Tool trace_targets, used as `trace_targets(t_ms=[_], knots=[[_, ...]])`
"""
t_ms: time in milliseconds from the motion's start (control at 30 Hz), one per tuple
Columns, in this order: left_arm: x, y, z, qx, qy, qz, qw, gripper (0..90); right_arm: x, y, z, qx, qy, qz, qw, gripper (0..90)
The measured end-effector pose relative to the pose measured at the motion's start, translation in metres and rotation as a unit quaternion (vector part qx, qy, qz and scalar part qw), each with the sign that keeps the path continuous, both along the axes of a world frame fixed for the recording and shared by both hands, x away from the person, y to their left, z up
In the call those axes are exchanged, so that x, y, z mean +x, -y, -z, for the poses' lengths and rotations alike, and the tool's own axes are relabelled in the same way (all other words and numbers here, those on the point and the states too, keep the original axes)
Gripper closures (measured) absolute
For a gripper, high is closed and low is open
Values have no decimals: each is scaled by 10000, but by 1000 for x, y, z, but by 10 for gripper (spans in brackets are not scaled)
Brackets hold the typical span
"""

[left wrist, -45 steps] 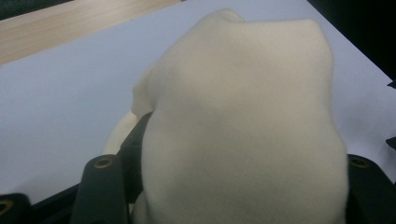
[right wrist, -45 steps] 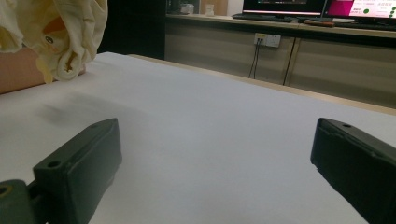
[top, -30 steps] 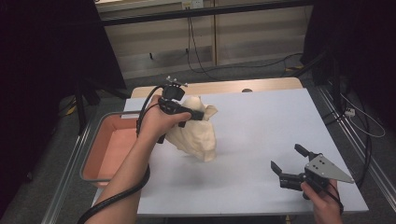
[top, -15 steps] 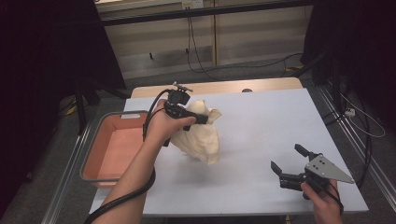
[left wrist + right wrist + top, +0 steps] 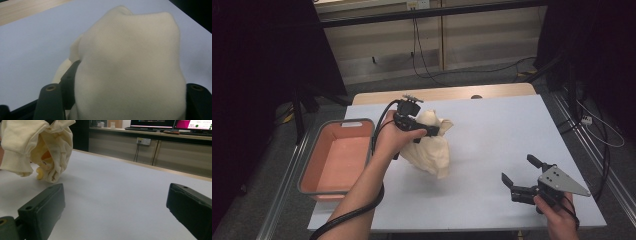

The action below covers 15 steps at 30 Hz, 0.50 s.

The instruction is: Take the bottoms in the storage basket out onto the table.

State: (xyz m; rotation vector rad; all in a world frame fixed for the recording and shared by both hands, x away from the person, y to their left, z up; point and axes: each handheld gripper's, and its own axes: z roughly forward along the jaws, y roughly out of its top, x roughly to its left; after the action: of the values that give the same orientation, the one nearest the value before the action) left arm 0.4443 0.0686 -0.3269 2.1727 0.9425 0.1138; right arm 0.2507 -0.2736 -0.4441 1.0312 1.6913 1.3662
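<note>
High view: cream garment (image 5: 429, 150) bunched at centre-left of the frame, top pinched in the left hand-held gripper (image 5: 438, 130), lower folds resting on the pale counter (image 5: 492, 130); jaws just been easing apart with cloth between them, yet pads seemingly pressing on it; pink bin (image 5: 337, 157) at the left edge of the counter, holding nothing; right hand-held gripper (image 5: 519, 172) at lower right, jaws spread wide on nothing, well apart from the garment.

Left gripper view: cream cloth (image 5: 130, 67) bulging up through the middle of the frame, black jaws at bottom left and bottom right pressed against its sides; counter behind.

Right gripper view: garment (image 5: 37, 147) hanging in the upper left, cuff and a yellow patch showing, hem touching the counter; two jaws far apart along the bottom, bare counter between.

Judged progress: garment lifted and being set down, probably for spreading or folding; no fold made; right side yet to join; most of the work left.
</note>
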Motion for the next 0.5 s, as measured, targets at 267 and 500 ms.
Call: trace_targets(t_ms=[267, 500], knots=[[1, 6, 10, 17, 98, -3, 10000, 317, -1, 0, 0, 10, 13, 0, 10000, 19], [0, 9, 13, -14, 121, -34, 9999, 308, -1, 0, 0, 11, 10, -4, 10000, 19]])
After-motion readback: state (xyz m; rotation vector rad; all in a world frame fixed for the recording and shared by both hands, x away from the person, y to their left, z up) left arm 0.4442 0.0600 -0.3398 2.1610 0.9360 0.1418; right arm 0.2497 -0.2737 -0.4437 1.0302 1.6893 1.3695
